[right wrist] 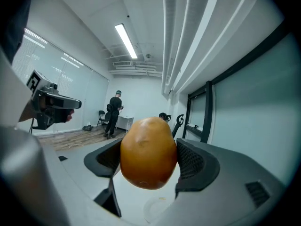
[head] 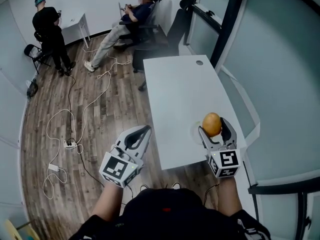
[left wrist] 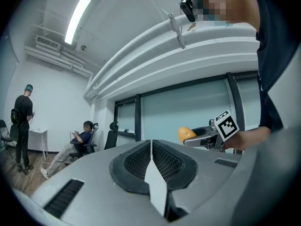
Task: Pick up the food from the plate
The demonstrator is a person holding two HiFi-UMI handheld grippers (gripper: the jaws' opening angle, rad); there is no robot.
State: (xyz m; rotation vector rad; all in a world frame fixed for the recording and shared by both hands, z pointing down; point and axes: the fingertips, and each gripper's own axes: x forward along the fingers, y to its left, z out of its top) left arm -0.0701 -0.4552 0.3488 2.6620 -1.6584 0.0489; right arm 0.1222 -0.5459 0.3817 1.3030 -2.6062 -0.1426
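Fruit (right wrist: 148,152) is pinched in the jaws of the right gripper (head: 213,126), just above the plate (right wrist: 157,211); the left gripper (head: 147,129) is pressed together, empty; a drop could be caused by smooth skin slipping.

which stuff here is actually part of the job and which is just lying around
Part of the job:
- orange-brown food, clamped in the right gripper
- white plate under it
- white table

Just lying about:
- left gripper, shut on nothing, off the table
- power strip on the floor
- empty office chair
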